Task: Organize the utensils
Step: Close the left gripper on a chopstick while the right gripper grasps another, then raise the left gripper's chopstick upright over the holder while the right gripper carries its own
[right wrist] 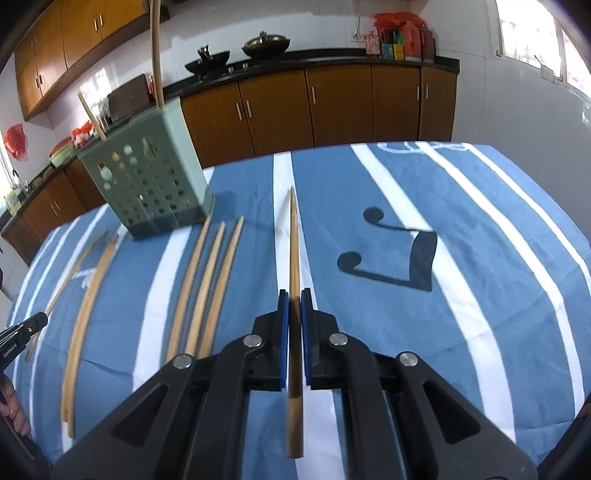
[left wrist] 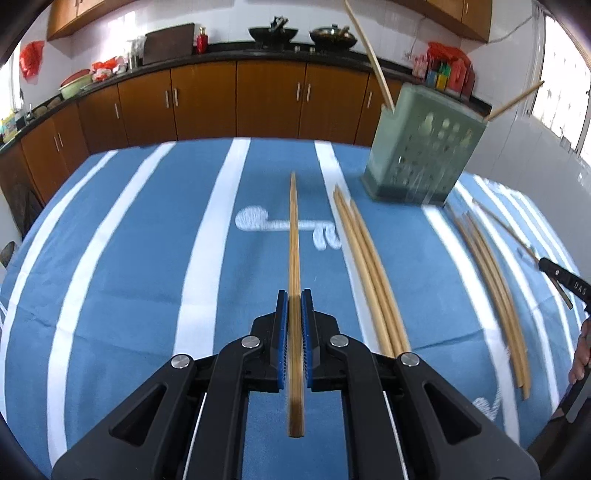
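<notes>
My left gripper (left wrist: 294,295) is shut on a wooden chopstick (left wrist: 294,236) that points forward above the blue striped cloth. My right gripper (right wrist: 294,295) is likewise shut on a second chopstick (right wrist: 294,240). A green perforated utensil holder (left wrist: 421,147) (right wrist: 147,177) stands upright at the far side with two chopsticks leaning out of it. Three loose chopsticks (left wrist: 369,269) (right wrist: 207,288) lie side by side on the cloth between the grippers. A further bundle (left wrist: 495,291) lies to the right in the left wrist view, and another bundle (right wrist: 88,306) lies to the left in the right wrist view.
The table is covered by a blue cloth (left wrist: 147,258) with white stripes and music-note prints (right wrist: 399,254). The other gripper shows at each frame's edge (left wrist: 565,284) (right wrist: 22,332). Brown kitchen cabinets (left wrist: 240,99) and a counter with woks (left wrist: 273,33) run behind the table.
</notes>
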### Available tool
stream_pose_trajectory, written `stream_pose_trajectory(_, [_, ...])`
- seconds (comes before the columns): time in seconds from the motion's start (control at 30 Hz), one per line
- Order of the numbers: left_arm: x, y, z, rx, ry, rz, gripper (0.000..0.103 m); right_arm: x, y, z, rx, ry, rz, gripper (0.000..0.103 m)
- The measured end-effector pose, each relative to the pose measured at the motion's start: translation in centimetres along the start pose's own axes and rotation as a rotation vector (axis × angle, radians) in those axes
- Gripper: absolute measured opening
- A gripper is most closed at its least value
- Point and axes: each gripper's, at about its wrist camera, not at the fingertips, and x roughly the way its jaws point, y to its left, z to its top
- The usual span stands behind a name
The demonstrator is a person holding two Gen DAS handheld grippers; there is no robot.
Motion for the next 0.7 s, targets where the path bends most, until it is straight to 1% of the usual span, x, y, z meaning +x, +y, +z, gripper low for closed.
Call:
stream_pose_trajectory(0.5, [-5.5, -0.1, 3.6, -0.04, -0.208, -0.019, 0.008, -4.7, 0.7, 2.8, 0.015, -0.17, 0.05, 0.008])
stream_pose_trajectory(0.7, [-6.7, -0.2, 4.5, -0.042, -0.255, -0.015, 0.008, -6.1, 1.0, 3.7, 0.014, -0.221, 0.062, 0.008])
